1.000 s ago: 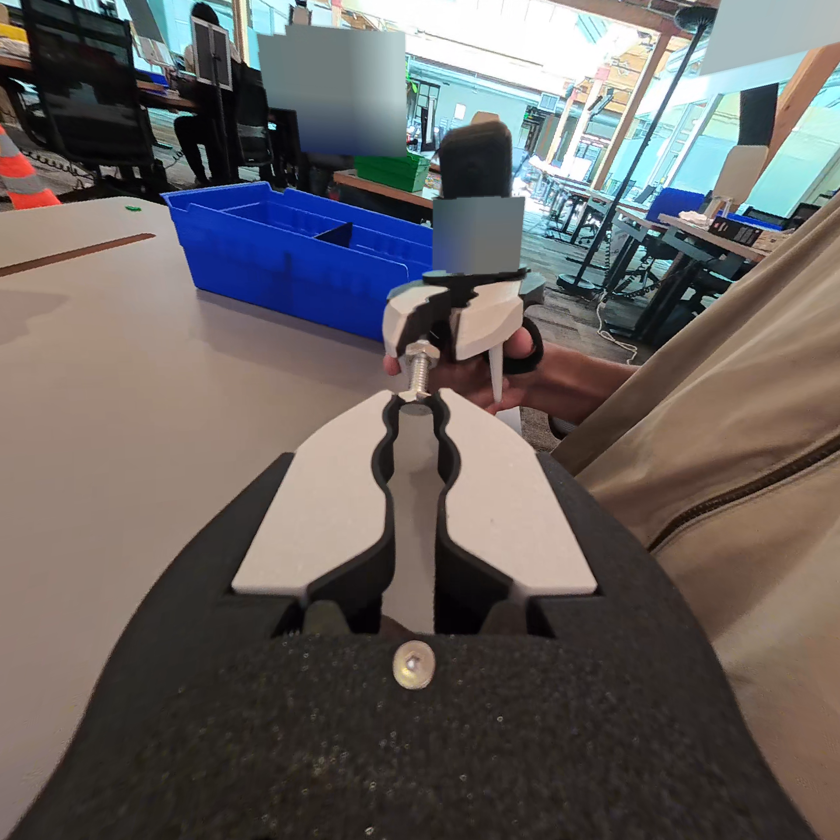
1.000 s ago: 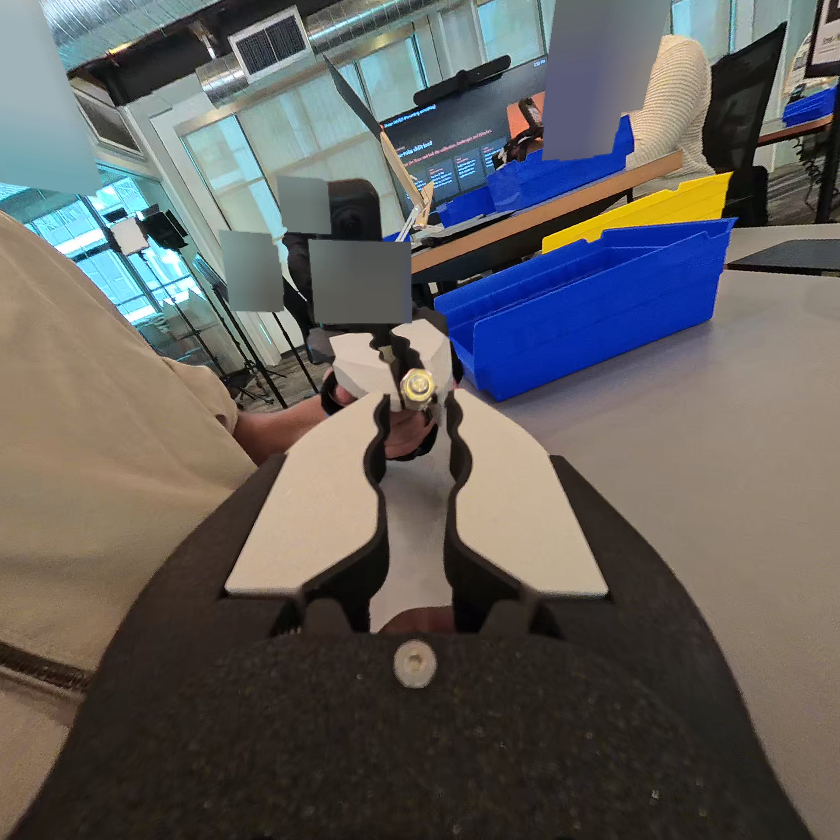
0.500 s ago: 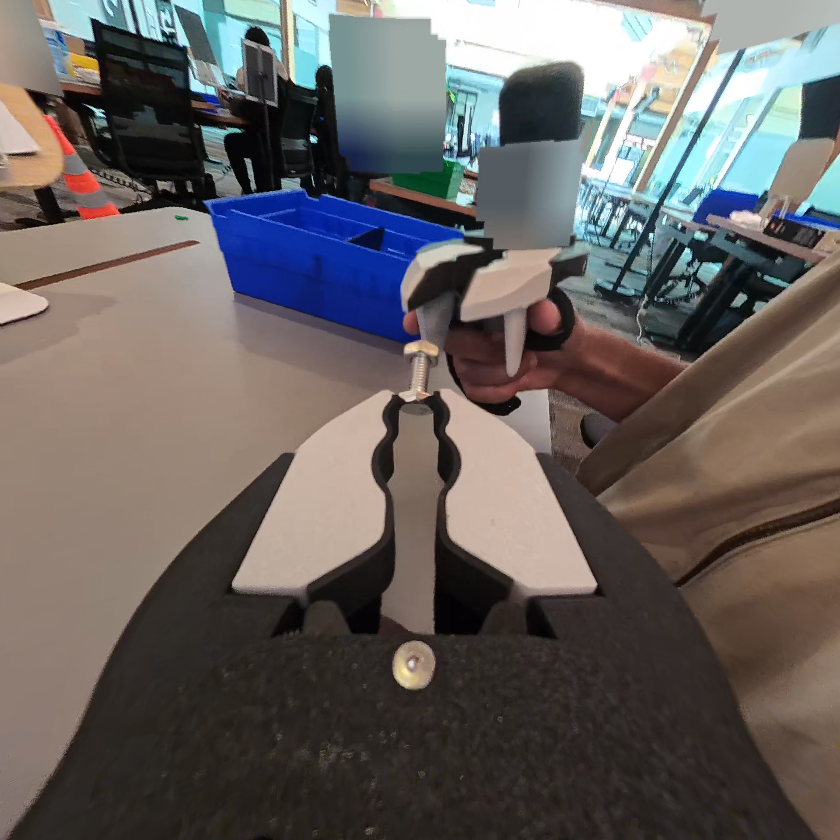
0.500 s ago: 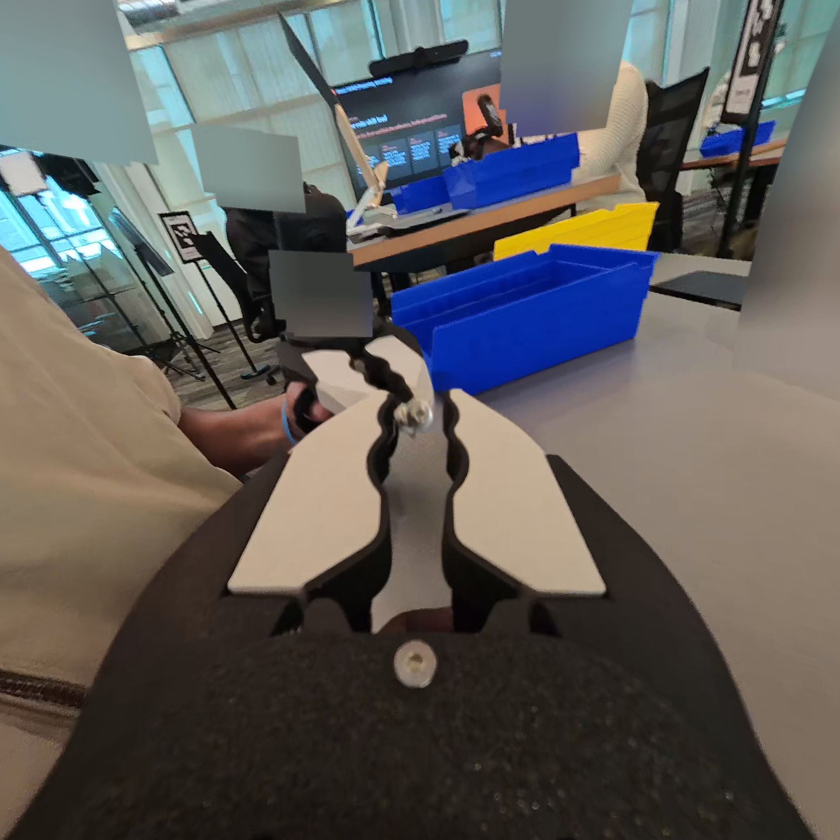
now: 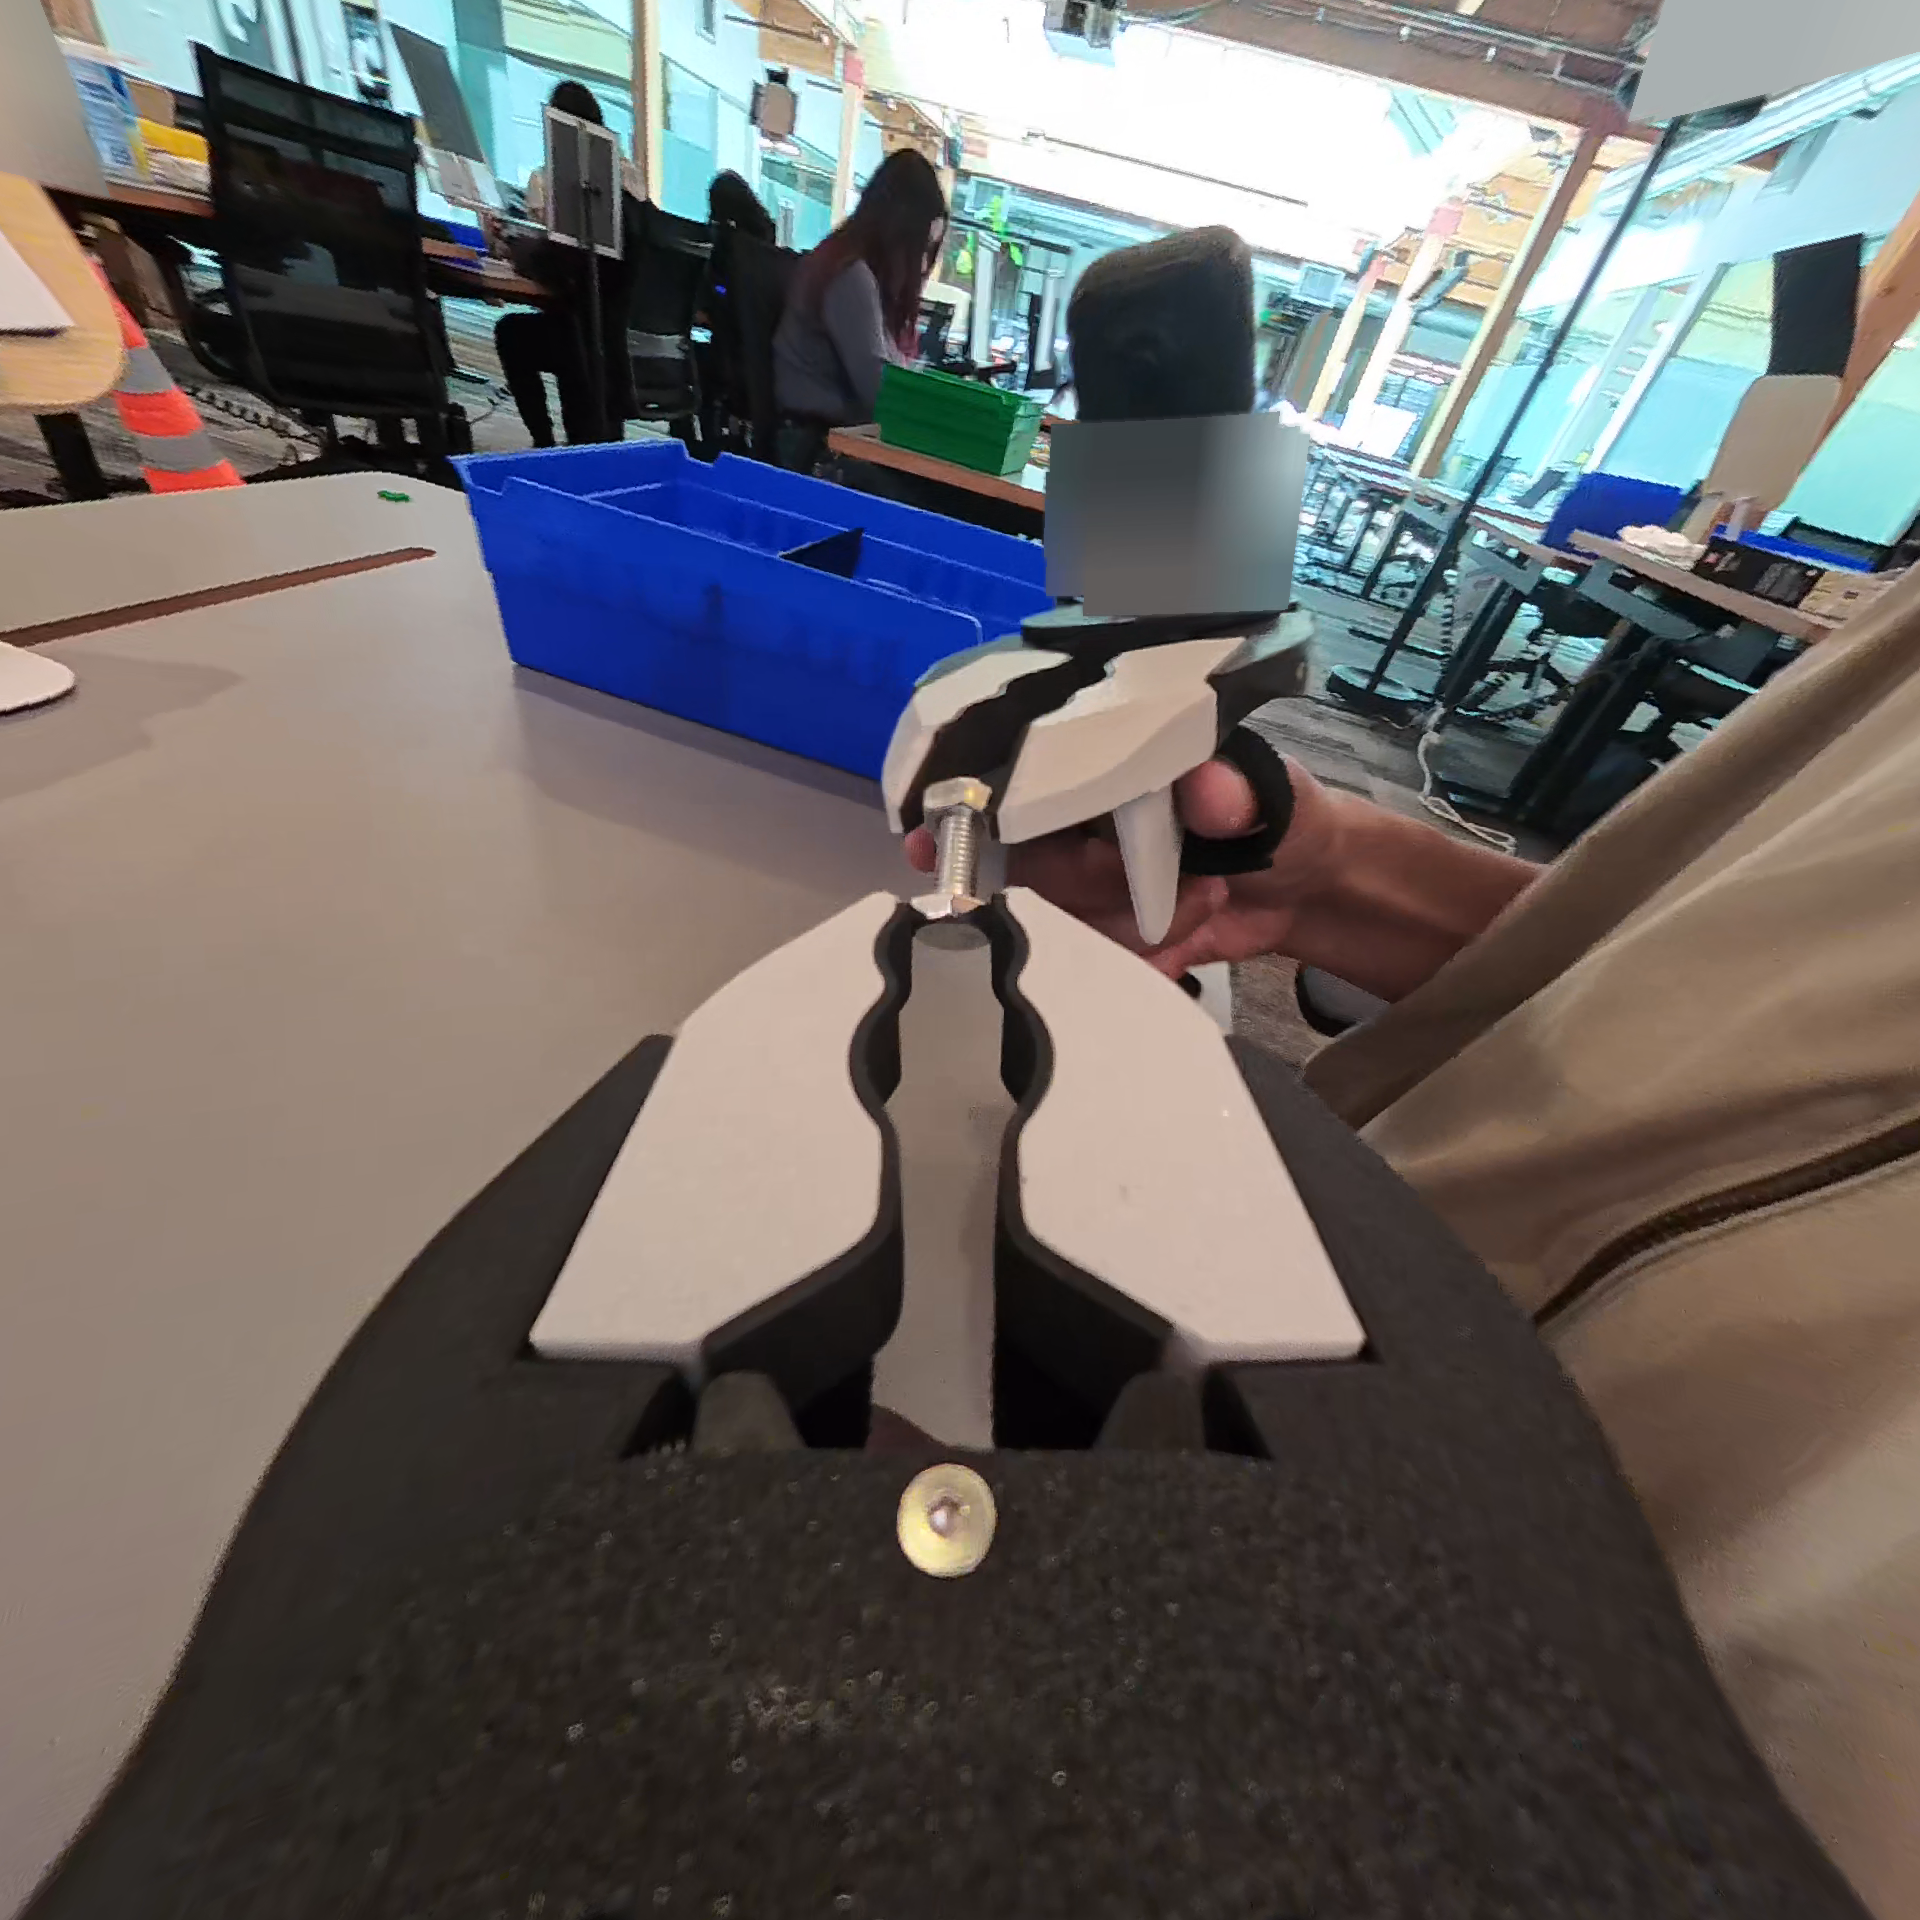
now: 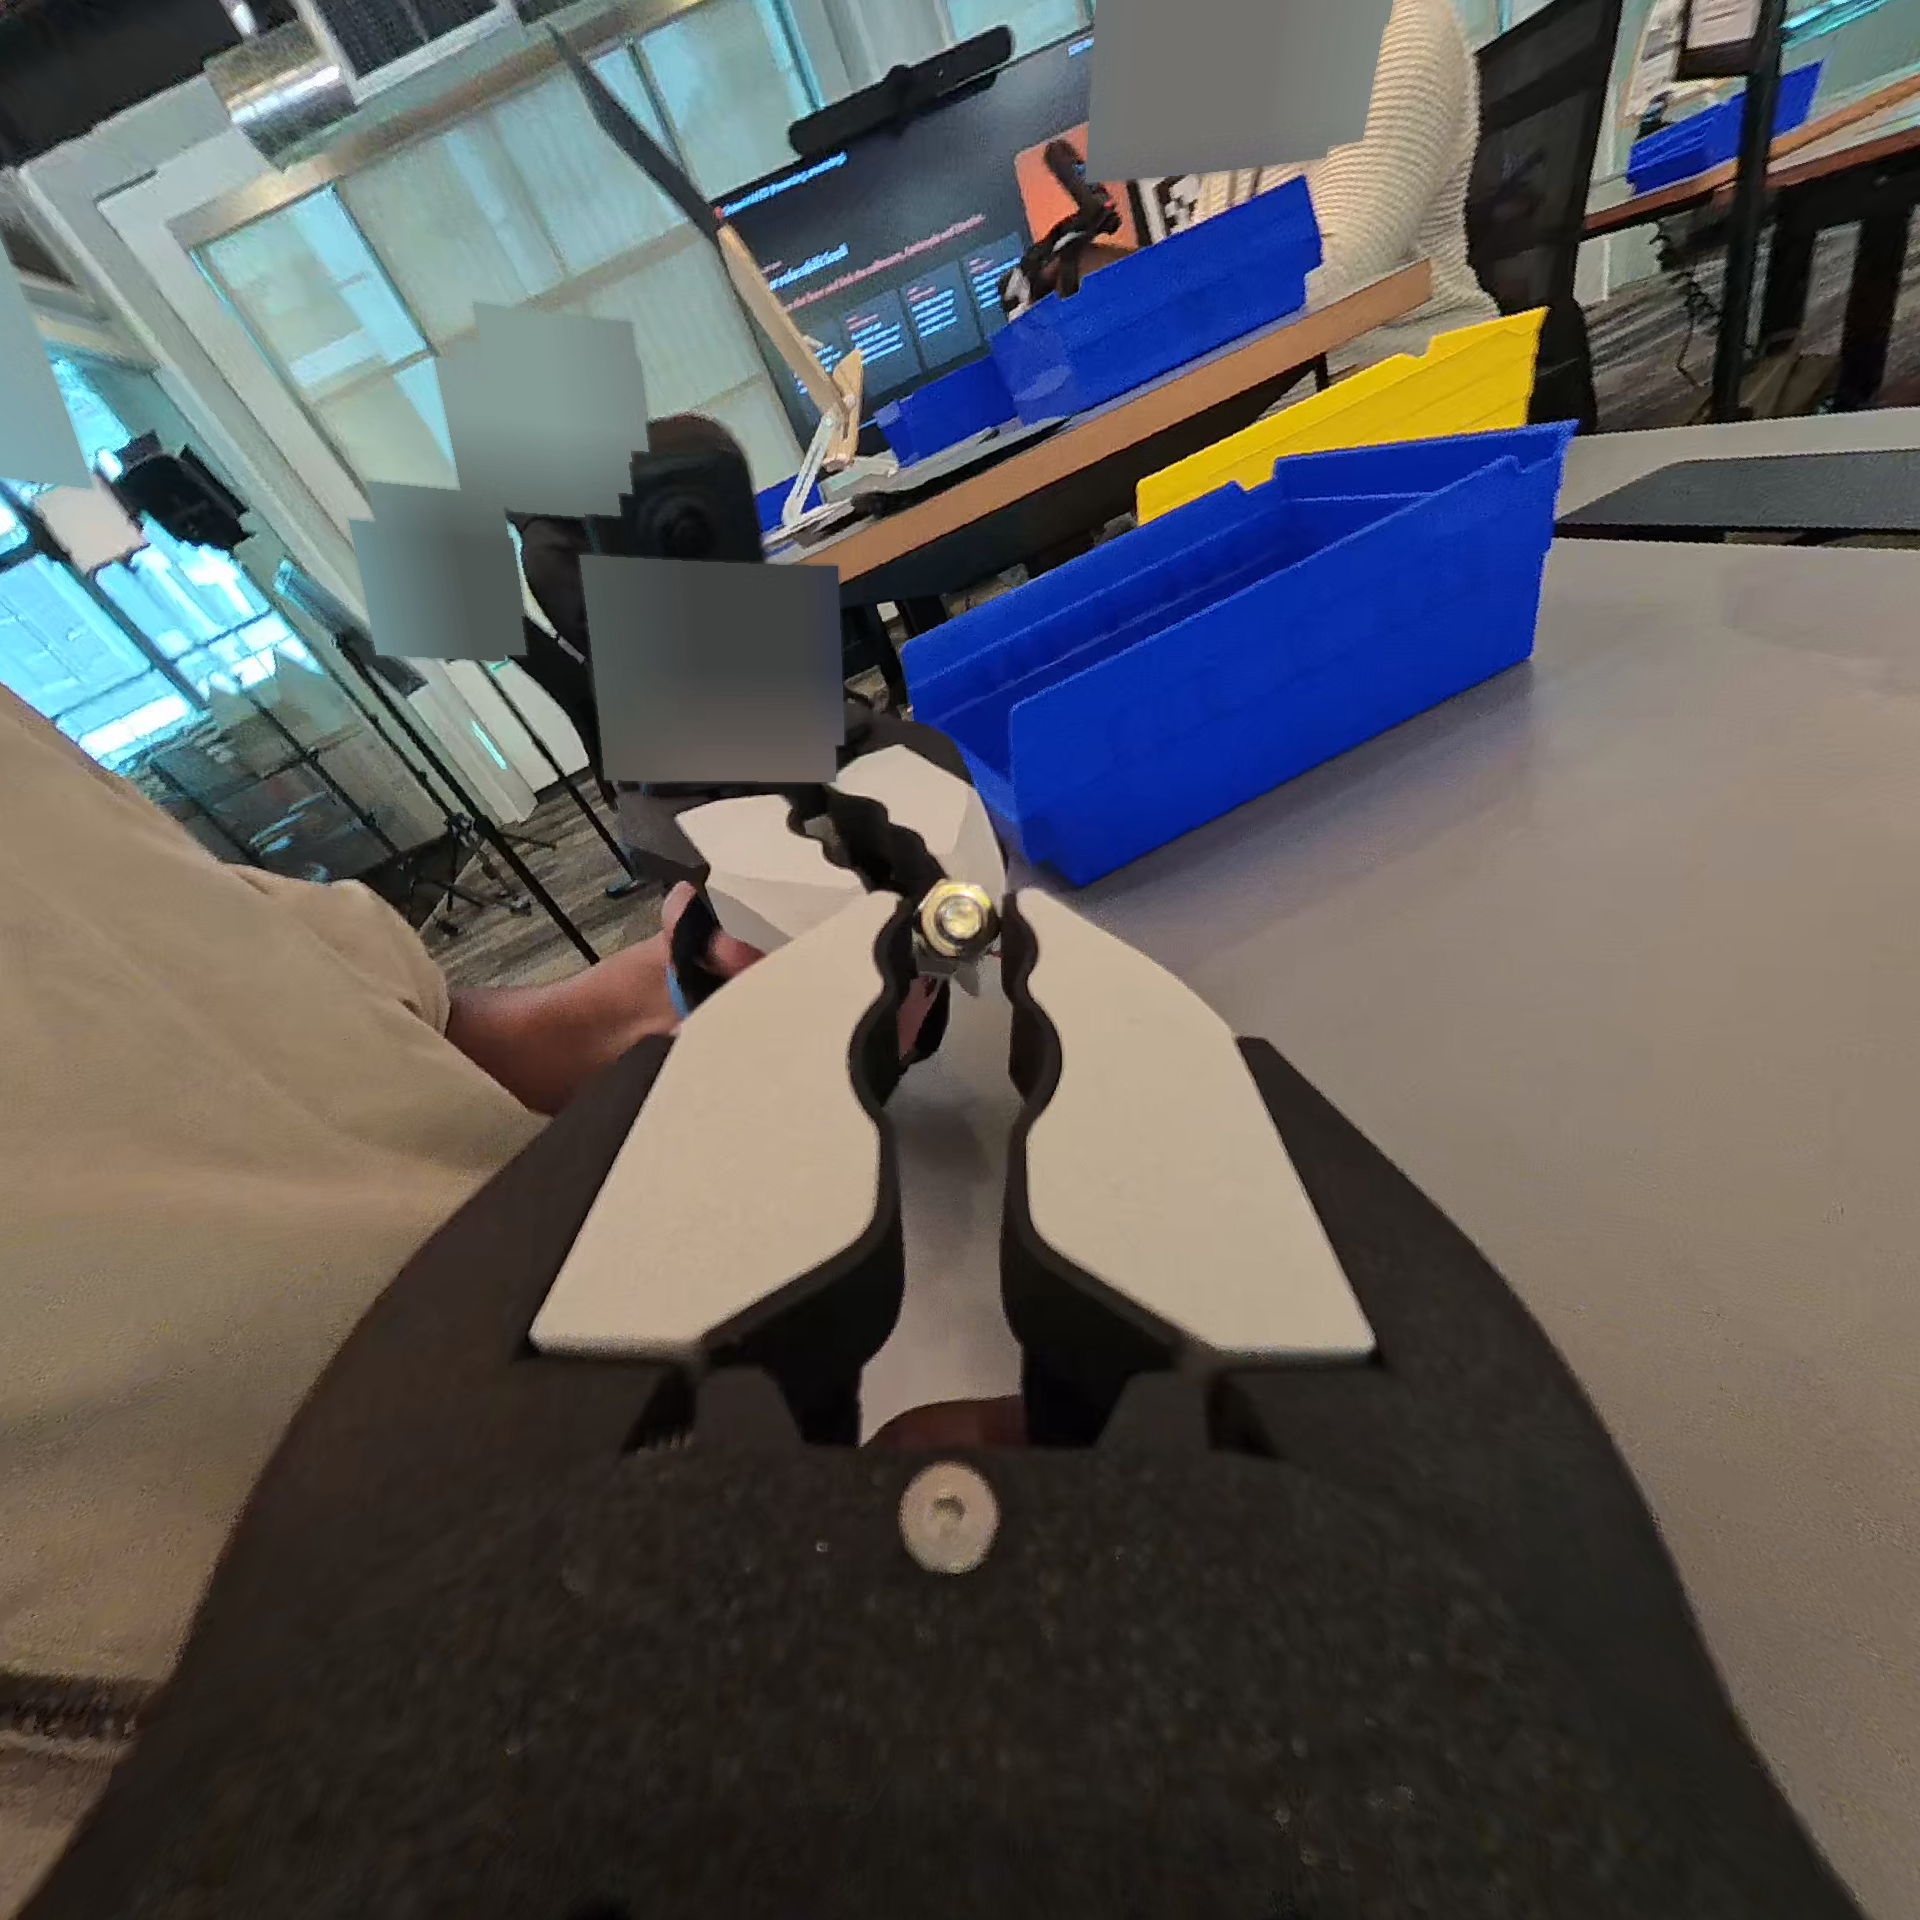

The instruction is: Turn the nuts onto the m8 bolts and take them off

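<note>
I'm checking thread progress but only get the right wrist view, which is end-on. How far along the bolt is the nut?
Observer: The nut sits at the free end of the bolt; bare thread shows between it and the head.
Operator: What holds the head?
Observer: The left tongs, closed on it at their very tips.
Operator: And the bolt's pose?
Observer: Nearly upright above the table, head down, with the right tongs closed on the nut.

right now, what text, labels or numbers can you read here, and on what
Dark screen: red and white text lines; I don't copy them.
Paper sheets top right in the right wrist view: too blurred to read.
Bolt, nut, blue bin: no writing visible.
</note>
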The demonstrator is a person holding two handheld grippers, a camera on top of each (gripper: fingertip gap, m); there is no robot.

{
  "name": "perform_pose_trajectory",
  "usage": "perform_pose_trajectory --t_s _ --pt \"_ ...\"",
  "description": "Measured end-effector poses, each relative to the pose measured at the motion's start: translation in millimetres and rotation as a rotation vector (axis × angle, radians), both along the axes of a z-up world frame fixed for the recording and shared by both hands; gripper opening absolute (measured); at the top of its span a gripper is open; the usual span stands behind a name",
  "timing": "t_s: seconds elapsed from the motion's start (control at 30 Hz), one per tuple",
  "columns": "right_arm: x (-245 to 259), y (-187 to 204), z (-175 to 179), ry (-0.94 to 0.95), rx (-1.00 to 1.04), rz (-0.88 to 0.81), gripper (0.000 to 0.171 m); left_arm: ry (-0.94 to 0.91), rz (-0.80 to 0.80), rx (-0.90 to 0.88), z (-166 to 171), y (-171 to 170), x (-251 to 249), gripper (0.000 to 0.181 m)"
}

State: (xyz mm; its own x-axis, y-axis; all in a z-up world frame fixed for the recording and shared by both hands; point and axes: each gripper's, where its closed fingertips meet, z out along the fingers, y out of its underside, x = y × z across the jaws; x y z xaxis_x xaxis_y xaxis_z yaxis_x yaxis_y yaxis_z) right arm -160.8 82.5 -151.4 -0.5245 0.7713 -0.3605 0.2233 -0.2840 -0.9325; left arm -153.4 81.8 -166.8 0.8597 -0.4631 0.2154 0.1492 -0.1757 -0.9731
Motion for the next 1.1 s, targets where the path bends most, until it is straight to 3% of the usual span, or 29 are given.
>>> perform_pose_trajectory --t_s 0.27,0.37,0.57,0.87,1.1 --pt "15 -2 -9 0.043 0.332 0.200 0.017 0.071 -0.079 -0.030 -6 -4 12 0.014" --pt "14 1 -9 -0.044 0.273 0.199 0.041 0.125 -0.027 -0.040 -11 0 5 0.014" --pt "3 5 -15 -0.107 0.170 0.138 0.028 0.204 -0.027 -0.062 -18 -2 6 0.014" --pt "11 9 -31 -0.139 0.247 0.143 0.028 0.192 -0.026 -0.031 -7 -3 6 0.014" --pt "9 5 -14 -0.095 0.208 0.165 0.028 0.205 -0.037 -0.053 -15 -4 8 0.014"
